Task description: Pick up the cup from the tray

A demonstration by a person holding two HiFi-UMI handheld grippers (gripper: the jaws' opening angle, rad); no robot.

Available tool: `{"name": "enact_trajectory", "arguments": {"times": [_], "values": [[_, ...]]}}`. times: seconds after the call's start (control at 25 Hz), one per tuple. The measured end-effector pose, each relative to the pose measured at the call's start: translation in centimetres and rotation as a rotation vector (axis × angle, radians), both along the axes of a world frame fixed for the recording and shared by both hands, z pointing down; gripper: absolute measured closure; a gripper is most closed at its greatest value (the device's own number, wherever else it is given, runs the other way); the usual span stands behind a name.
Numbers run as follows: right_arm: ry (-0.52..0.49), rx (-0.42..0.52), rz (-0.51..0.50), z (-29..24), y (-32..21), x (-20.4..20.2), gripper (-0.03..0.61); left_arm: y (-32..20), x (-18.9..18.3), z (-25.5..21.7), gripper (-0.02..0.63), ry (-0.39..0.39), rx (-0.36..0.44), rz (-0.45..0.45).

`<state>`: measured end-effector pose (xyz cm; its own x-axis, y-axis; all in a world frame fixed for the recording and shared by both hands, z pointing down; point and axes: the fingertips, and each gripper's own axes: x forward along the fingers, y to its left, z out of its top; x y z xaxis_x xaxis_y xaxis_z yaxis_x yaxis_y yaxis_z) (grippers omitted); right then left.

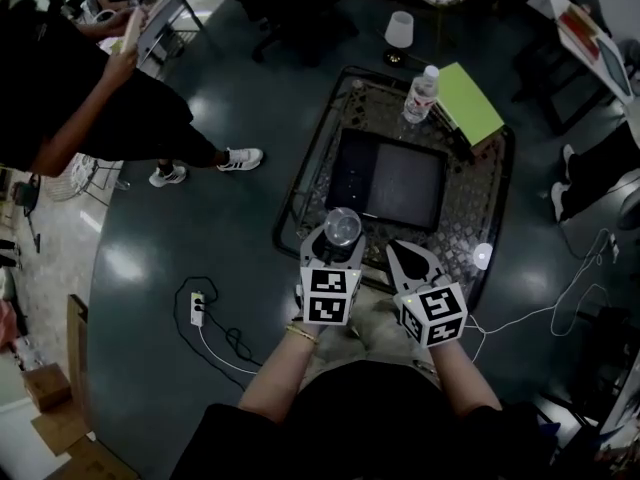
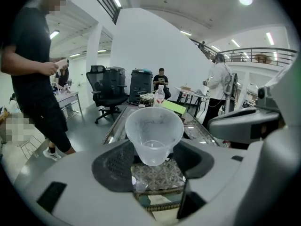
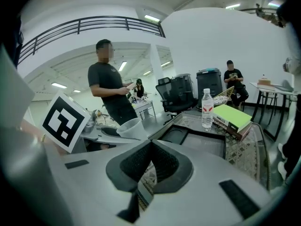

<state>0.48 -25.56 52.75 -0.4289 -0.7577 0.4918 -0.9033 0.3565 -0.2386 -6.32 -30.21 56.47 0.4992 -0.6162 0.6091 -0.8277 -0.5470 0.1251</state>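
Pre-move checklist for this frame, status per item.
1. Grip: cup sits between left gripper jaws, pads on both sides: ok.
2. Pose: cup upright, mouth up: ok.
3. Lift: cup off the tray, tray bare: ok.
4. Other hand: right gripper jaws together, nothing in them: ok.
5. Hold firm enough to carry: cannot tell.
6. Obstacles: bottle standing, well beyond both grippers: ok.

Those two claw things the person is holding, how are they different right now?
The left gripper grips a clear plastic cup, while the right gripper holds nothing. The left gripper's jaws stand apart round the cup; the right gripper's jaws are closed together. Both point toward the table.
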Motion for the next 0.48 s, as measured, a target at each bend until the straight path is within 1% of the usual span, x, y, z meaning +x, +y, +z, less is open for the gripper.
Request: {"name": "enact_trajectory", "arguments": {"times": [0.28,0.48], "values": [[0.013,0.017,0.01,-1.5,3.1,-0.5,0.568,4.0,-0.4,-3.3,0.344,0.03,0.015,0.039],[0.02,0.036,-0.003,-2.5,5.0,-1.7,0.568,6.5,-1.0,-4.8,0.345,0.046,0.011,0.061]]}}
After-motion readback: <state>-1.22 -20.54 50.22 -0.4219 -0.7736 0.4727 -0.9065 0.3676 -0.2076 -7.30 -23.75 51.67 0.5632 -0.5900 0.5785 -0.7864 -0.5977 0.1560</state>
